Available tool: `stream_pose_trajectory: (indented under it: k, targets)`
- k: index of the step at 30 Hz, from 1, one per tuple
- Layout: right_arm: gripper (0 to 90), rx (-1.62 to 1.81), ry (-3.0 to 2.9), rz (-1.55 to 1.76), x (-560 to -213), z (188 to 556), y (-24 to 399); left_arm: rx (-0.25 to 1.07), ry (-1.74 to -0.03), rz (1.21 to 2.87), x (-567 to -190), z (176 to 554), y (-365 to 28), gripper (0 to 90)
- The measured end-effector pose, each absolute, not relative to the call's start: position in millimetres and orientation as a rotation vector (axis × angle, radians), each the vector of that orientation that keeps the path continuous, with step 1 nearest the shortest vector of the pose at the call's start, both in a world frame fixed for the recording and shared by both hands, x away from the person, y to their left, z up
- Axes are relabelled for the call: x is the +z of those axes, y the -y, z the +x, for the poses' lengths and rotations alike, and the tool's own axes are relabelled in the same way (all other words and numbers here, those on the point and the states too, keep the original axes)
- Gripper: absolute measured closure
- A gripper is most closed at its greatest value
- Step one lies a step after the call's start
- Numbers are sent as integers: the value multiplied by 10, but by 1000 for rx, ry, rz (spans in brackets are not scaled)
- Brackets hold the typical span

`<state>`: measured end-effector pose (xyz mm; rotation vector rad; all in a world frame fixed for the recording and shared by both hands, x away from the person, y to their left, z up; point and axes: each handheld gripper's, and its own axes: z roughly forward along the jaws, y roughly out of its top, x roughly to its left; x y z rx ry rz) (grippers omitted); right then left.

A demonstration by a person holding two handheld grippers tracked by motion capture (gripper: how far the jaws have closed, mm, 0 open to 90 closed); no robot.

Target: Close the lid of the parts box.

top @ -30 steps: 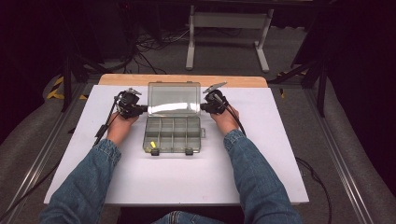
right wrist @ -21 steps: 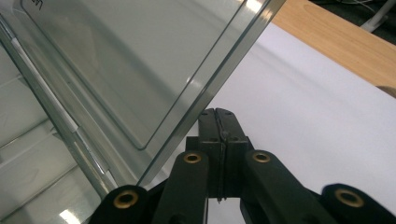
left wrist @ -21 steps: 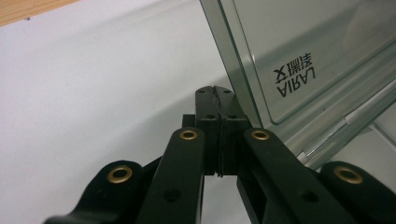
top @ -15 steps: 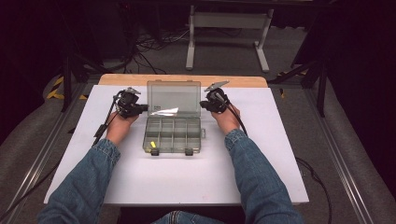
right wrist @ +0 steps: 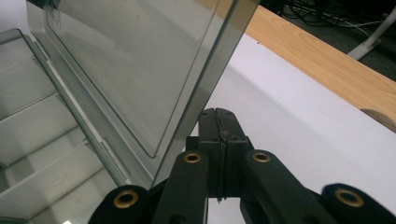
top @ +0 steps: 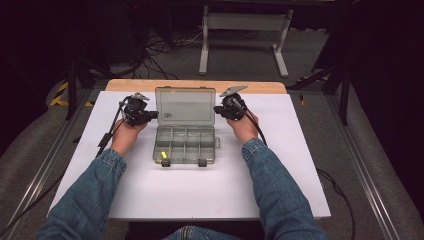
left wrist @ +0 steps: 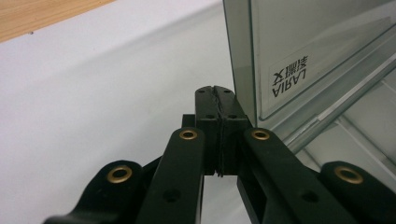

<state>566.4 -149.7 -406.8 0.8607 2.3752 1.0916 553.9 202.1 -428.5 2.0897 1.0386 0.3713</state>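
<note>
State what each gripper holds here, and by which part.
Nothing is held. The left gripper and right gripper are shut on nothing, beside the box lid.

Closed jaws beside box lid (left wrist: 299,51)

Clear glossy plastic organiser box (top: 185,131); matt white table (top: 200,190).

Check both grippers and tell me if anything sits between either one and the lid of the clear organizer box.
Nothing visible stands between them. The left gripper, jaws shut, sits right at the left edge of the raised lid; the right gripper, also shut, sits at its right edge. Around them is bare white table.
</note>
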Motion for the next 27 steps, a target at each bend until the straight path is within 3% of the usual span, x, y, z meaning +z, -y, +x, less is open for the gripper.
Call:
stream_pose_trajectory:
  k: [27]
  targets:
    - [900, 1155, -2376, 766, -3901, 5427, 1544, 380, -986, 2101, -4101, 5371, -2053, 891]
